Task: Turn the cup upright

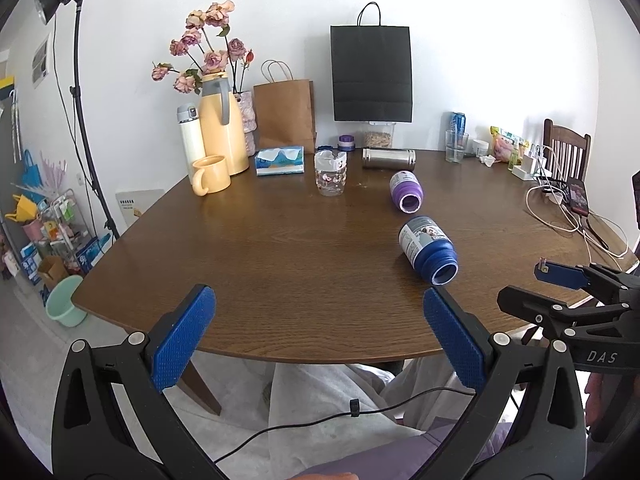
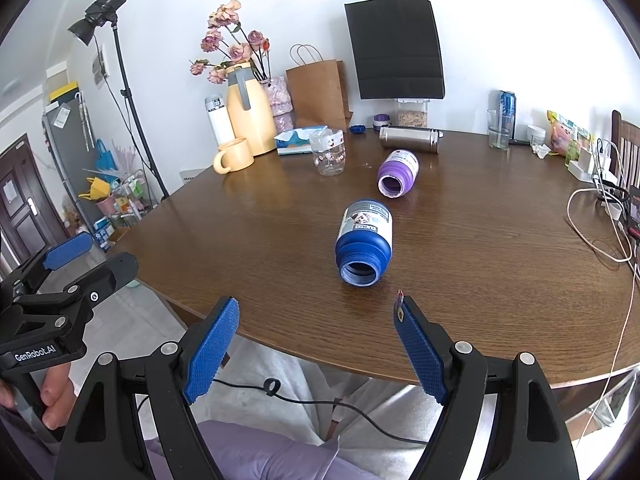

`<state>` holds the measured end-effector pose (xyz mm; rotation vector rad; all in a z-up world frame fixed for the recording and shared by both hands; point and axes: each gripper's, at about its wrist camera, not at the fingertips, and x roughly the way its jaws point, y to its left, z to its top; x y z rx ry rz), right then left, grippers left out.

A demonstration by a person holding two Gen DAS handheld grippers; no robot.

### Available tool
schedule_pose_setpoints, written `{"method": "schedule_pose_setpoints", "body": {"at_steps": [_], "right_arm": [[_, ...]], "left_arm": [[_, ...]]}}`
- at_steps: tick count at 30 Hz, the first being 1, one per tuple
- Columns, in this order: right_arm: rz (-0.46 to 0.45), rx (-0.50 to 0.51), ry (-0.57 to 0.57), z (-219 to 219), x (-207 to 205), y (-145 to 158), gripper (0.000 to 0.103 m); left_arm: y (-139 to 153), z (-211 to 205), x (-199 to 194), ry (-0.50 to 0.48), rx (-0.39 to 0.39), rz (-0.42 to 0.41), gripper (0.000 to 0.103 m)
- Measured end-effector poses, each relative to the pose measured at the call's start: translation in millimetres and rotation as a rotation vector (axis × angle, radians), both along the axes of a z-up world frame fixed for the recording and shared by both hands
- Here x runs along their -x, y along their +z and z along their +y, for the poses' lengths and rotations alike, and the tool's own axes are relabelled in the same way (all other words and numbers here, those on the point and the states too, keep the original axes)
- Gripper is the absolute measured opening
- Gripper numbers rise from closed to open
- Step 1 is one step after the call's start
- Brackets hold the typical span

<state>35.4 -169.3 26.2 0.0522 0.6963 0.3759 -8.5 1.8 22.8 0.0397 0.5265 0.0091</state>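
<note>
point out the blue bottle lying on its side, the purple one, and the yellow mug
blue bottle [image 2: 363, 240]: right wrist view, on its blue shoulder below the label
purple bottle [image 2: 398, 174]: right wrist view, on its purple side
yellow mug [image 1: 212, 174]: left wrist view, on its outer wall

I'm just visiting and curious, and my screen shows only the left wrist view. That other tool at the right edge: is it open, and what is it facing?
Observer: The right gripper has its jaws wide apart, empty, with the blue jar lying on its side just ahead, mouth toward them.
Operator: Who holds the tool I'm looking through?
Observer: A bare hand grips the left gripper by its handle.
Operator: Anything else I miss?
Observer: A dark brown door at the far left.
</note>
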Motion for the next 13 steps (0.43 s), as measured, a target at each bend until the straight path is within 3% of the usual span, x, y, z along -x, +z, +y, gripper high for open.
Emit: {"method": "schedule_pose_setpoints", "body": {"at_steps": [13], "right_arm": [[0.006,0.0,-0.003,1.2,-1.8,-1.6,0.084]], "left_arm": [[1.0,-1.2,0.2,0.048,-0.011,-0.007,0.103]]}}
